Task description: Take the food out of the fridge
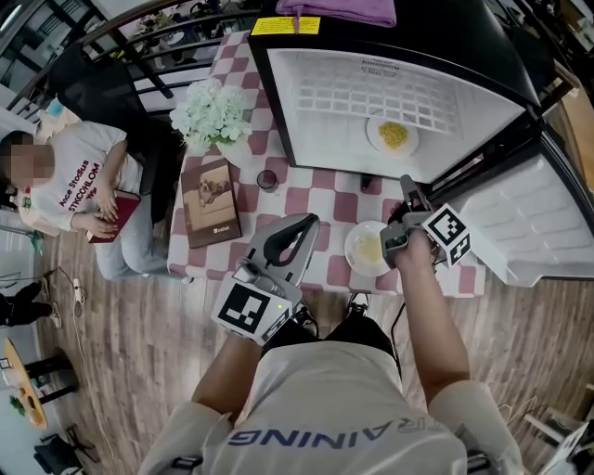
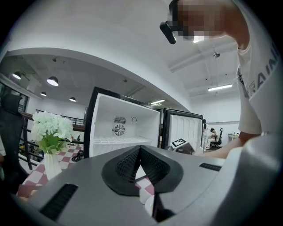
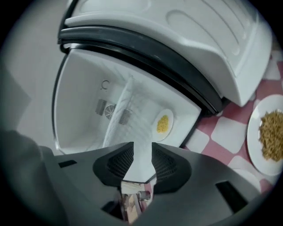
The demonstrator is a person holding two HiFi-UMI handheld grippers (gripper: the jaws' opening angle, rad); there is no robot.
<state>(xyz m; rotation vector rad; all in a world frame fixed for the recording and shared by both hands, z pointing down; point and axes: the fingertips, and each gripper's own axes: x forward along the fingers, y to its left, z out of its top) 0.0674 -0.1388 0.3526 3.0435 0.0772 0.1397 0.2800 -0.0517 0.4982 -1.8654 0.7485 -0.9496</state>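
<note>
A small fridge [image 1: 306, 83] lies open on the checkered table [image 1: 320, 199]. On its wire shelf sits a white plate of yellow food [image 1: 393, 135], also seen in the right gripper view [image 3: 162, 124]. A second white plate of noodles [image 1: 368, 249] rests on the table in front of the fridge, just left of my right gripper [image 1: 408, 190]. That gripper [image 3: 142, 148] points into the fridge, jaws open with nothing between them; the noodle plate [image 3: 267, 134] lies to its right. My left gripper [image 1: 304, 224] hovers at the table's near edge, its jaws [image 2: 139, 149] shut and empty.
The fridge door [image 1: 548, 213] swings open to the right. White flowers in a vase [image 1: 212, 111], a brown book [image 1: 212, 202] and a dark cup [image 1: 267, 180] stand left of the fridge. A person [image 1: 74, 186] sits at the table's left side. A purple cloth [image 1: 339, 9] lies on the fridge.
</note>
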